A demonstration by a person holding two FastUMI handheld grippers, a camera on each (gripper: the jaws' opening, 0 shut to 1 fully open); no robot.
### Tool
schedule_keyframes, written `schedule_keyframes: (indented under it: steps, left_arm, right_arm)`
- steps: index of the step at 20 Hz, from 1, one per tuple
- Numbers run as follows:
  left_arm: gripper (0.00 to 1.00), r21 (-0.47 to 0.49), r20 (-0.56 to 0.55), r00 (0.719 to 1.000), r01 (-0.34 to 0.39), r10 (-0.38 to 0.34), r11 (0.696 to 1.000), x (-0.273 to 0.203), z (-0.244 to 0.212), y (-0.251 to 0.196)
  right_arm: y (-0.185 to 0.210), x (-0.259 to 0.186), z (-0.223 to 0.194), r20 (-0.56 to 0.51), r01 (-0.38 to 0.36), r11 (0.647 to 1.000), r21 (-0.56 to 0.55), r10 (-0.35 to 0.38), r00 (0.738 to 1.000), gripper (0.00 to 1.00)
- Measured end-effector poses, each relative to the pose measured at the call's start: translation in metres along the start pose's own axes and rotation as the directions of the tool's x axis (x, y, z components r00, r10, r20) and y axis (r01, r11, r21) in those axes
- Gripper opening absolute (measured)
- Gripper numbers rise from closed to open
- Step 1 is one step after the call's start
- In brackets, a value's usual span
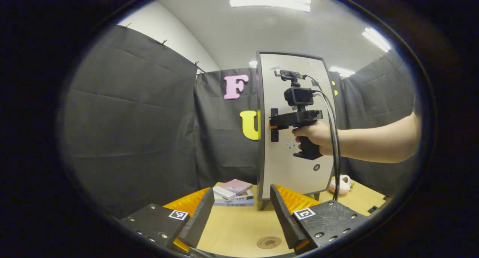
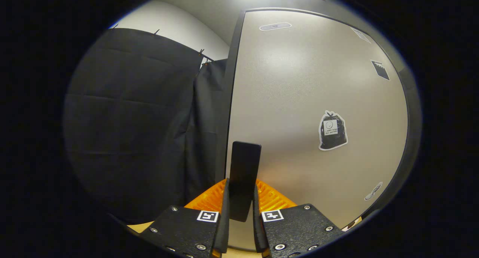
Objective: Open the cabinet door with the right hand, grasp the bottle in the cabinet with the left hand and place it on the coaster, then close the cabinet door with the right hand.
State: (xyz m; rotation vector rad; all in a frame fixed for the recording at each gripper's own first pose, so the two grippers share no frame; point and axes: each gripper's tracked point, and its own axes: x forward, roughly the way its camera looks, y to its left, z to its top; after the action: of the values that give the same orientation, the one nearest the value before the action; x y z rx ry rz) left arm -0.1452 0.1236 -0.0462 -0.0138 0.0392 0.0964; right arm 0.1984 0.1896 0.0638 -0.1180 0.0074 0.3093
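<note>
The cabinet door is closed; our right gripper pinches its handle, our left gripper gapes wide.

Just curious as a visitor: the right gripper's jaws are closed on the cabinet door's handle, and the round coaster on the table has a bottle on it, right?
Not quite: the coaster is bare in the left gripper view. The right gripper does clamp the door handle.

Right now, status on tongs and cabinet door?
Right tongs shut on door handle. Left tongs open, held back over table. Cabinet door closed; coaster bare.
</note>
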Motion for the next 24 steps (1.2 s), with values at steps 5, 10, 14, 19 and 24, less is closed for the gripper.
schedule_keyframes:
  steps: [5,10,14,19,24]
  left_arm:
    - [0.89,0.005,0.003,1.000,0.026,-0.026,1.000,0.004,0.002,-0.006]
    - [0.86,0.020,0.003,0.998,0.055,-0.055,0.998,0.012,0.005,-0.021]
    - [0.86,0.040,0.013,0.998,0.059,-0.060,0.997,0.026,0.010,-0.023]
    - [0.89,0.022,0.010,0.998,0.057,-0.058,0.998,0.038,0.007,-0.026]
    - [0.89,0.024,0.013,0.999,0.043,-0.043,0.999,0.041,0.008,-0.024]
  right_arm:
    - [0.004,-0.015,0.002,0.009,-0.067,0.998,-0.002,0.067,0.998,0.28]
    - [0.009,-0.042,0.005,0.033,-0.125,0.992,0.017,0.124,0.992,0.28]
    - [0.003,-0.044,-0.001,0.029,-0.171,0.984,0.041,0.170,0.985,0.28]
    - [0.000,-0.054,-0.002,0.026,-0.223,0.974,0.040,0.222,0.975,0.28]
    - [-0.001,-0.067,-0.001,0.005,-0.270,0.960,0.071,0.271,0.963,0.28]
